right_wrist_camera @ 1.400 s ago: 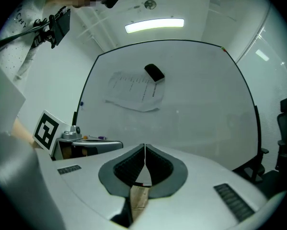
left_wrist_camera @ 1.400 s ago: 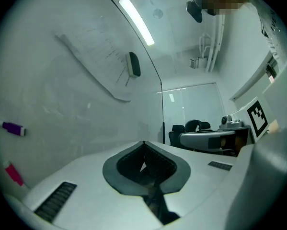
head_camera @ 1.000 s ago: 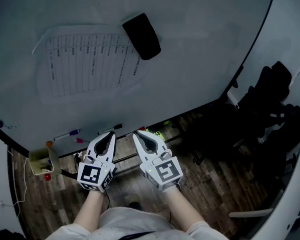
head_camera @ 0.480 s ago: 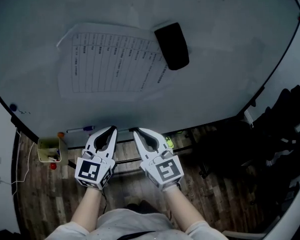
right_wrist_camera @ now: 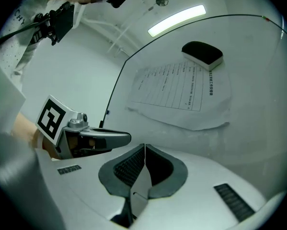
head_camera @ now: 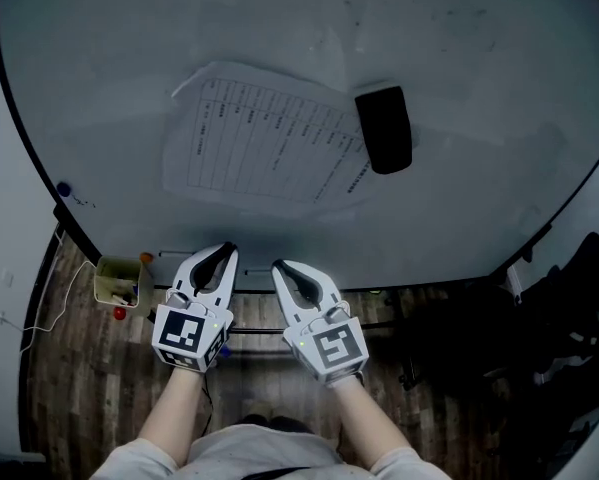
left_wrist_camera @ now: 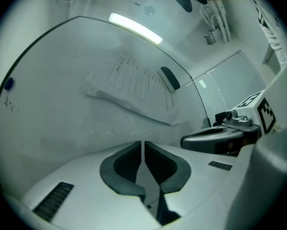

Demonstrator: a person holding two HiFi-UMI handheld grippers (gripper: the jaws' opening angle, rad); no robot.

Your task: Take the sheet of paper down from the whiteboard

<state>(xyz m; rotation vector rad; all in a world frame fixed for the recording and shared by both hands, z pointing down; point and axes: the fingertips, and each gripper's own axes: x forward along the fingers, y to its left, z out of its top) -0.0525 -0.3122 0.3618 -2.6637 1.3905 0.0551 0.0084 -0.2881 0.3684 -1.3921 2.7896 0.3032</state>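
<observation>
Across the upper half of the head view, we see the whiteboard [head_camera: 459, 58] carrying the sheet of paper [head_camera: 264, 143], a printed form with ruled rows of text. It lies flat against the board left of centre. A black eraser [head_camera: 384, 128] sits on the board at the sheet's upper right corner, overlapping that corner. In both gripper views the sheet's lower edge bows slightly off the board surface and casts a soft shadow.

Below the board, we note the left hand-held gripper [head_camera: 225, 251] and the right hand-held gripper [head_camera: 278, 266] side by side. Both point toward the board and are well apart from the sheet. Each is clenched: in its own view the two dark pads meet along a thin line with nothing between them. Neither touches the board, the sheet or the eraser. The person's forearms enter from the bottom edge.

We also mark a small blue dot [head_camera: 64, 189] near the board's lower left edge, a small yellowish container [head_camera: 117, 280] hanging below it, the wooden floor [head_camera: 79, 388], and dark chairs [head_camera: 569, 298] at the right.
</observation>
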